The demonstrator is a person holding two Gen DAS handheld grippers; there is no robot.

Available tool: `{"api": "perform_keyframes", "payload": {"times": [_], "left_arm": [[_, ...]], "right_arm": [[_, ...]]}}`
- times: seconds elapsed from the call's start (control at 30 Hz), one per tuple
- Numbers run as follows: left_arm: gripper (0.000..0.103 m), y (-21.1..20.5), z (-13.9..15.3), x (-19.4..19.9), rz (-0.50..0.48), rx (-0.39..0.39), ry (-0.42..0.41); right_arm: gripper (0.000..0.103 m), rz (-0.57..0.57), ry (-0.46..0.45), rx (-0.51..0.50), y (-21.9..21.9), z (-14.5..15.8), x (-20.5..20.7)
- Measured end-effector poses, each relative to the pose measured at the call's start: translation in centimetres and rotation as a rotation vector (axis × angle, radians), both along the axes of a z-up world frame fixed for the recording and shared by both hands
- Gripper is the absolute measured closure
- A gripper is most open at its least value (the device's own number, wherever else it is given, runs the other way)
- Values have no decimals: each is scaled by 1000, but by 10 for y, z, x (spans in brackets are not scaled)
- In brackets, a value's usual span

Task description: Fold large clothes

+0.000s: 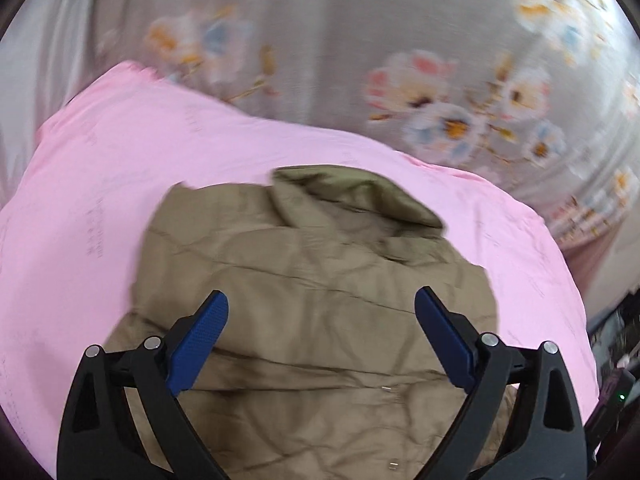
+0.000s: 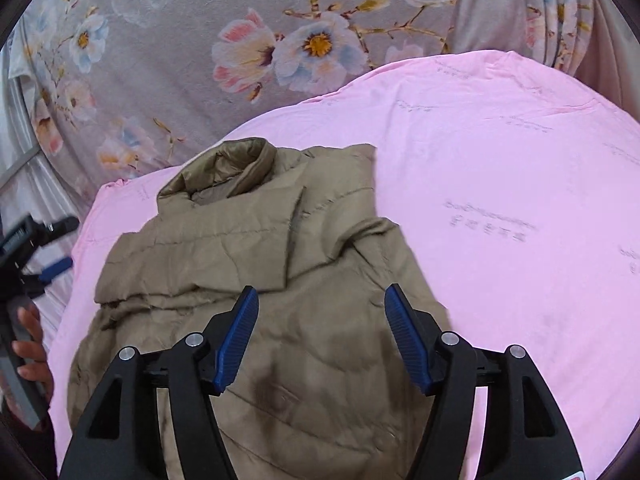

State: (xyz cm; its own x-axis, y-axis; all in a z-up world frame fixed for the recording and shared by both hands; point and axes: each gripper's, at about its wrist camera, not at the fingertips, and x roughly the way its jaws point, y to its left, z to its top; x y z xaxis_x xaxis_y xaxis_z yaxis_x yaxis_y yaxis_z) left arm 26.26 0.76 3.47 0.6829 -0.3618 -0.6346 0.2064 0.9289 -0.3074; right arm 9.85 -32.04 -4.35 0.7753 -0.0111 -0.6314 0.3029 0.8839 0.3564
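An olive-brown quilted jacket (image 1: pixel 320 264) (image 2: pixel 224 248) lies on a pink sheet (image 1: pixel 100 200) (image 2: pixel 500 200), its stand-up collar (image 2: pixel 240 164) at the far end and its sides folded inward. My left gripper (image 1: pixel 322 296) hovers open over the jacket's middle, nothing between its blue pads. My right gripper (image 2: pixel 322 290) is also open above the jacket's lower half, its pads holding no cloth. In the right wrist view the left gripper (image 2: pixel 60 246) shows at the left edge, held by a hand (image 2: pixel 30 344).
The pink sheet lies on a grey floral bedspread (image 1: pixel 360 40) (image 2: pixel 180 60) that stretches beyond it. Dark clutter (image 1: pixel 616 360) sits past the sheet's right edge. Pale striped fabric (image 2: pixel 36 184) lies at the left.
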Motion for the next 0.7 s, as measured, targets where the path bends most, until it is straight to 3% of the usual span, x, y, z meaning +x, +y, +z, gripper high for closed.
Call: {"api": "perform_keyframes", "payload": {"times": [0.17,0.27,0.4,0.5,0.53,0.57,0.63,0.7], "left_arm": [[12,72,-34,38,126,-95,164],[13,106,-61,56,193,-196,253],[22,120,-86,73,203,-252,328],[41,113,-92,77,205,-212,337],[57,111,-90,77,211,-195,335],[73,110,-87,79,222,-176,326],[86,114,-77,76,215,-194,304],[90,111,-63,69,210,-176,264]], "right_arm": [[38,33,10,37,4,3,45],[38,37,41,47,4,-3,74],[42,36,106,98,0,-22,105],[88,76,133,75,9,-27,118],[98,82,136,44,13,-23,120],[99,83,109,32,14,-15,118],[101,96,-1,44,13,14,103],[101,107,-87,26,16,42,84]]}}
